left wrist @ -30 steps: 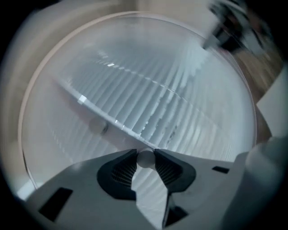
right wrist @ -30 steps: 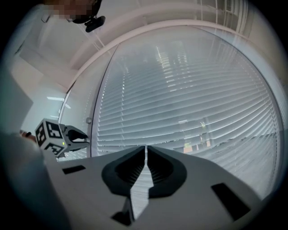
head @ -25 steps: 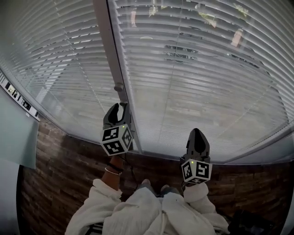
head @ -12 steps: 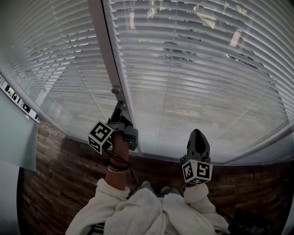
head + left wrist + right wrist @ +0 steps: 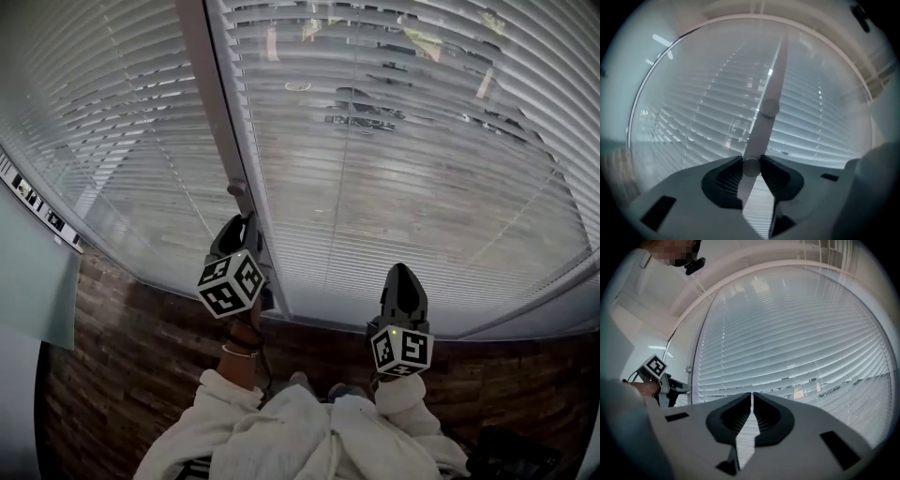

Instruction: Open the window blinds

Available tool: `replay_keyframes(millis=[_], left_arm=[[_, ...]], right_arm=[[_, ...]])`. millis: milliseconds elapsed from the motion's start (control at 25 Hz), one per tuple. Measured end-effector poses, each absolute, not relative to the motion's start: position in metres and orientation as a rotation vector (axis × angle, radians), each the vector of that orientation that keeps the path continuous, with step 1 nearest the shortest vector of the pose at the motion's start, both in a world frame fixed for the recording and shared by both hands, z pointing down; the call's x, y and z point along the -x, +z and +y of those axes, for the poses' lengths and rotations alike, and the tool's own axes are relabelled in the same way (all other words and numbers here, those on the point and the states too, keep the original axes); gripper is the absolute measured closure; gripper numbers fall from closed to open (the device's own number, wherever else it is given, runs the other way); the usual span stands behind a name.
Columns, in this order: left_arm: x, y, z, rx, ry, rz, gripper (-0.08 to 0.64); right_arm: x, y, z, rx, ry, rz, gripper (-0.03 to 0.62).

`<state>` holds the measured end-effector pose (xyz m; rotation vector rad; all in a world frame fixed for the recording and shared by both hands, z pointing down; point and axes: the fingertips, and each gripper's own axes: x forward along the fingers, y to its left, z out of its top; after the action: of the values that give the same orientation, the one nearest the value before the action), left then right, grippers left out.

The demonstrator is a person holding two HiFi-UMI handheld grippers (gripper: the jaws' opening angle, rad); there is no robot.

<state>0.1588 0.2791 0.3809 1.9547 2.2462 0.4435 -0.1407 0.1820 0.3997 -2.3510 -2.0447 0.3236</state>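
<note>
Horizontal slat blinds [image 5: 403, 169] cover the windows on both sides of a grey upright frame bar [image 5: 208, 103]. My left gripper [image 5: 246, 223] reaches level up to that bar, just below a small round knob [image 5: 236, 187]. In the left gripper view its jaws have just been closing. The left gripper [image 5: 751, 167] is now shut on the round end of the blinds' tilt wand [image 5: 751, 168], with the knob [image 5: 769, 108] above it. My right gripper [image 5: 403, 274] hangs apart, lower right. Seen in its own view, the right gripper [image 5: 752, 397] is shut on nothing and faces the slats [image 5: 797, 343].
A dark brick wall [image 5: 122, 356] runs below the window sill [image 5: 328, 323]. A pale panel [image 5: 33, 281] stands at the far left. The person's white sleeves [image 5: 281, 431] fill the bottom of the head view. The left gripper [image 5: 670, 386] shows at the left of the right gripper view.
My left gripper has rolled about its own axis, its marker cube swinging left and partly back. The right blind's slats let more of the outside show. The right gripper has stayed put.
</note>
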Motion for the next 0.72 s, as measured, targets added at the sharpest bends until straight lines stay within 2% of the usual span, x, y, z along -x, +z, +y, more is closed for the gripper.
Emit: replay_keyframes(millis=[360,720], left_arm=[[-0.1534,0.382,0.2807,-2.24,-0.07,2.433,0.437],[-0.1475,0.3839,0.2802,-2.362,-0.414,2.512,0.437]], right_arm=[[0.1395,0.3997,0.1848,2.365,0.312,-2.04,0.58],[0.1424,0.4032,0.1835,2.355,0.313,-2.048,0.58]])
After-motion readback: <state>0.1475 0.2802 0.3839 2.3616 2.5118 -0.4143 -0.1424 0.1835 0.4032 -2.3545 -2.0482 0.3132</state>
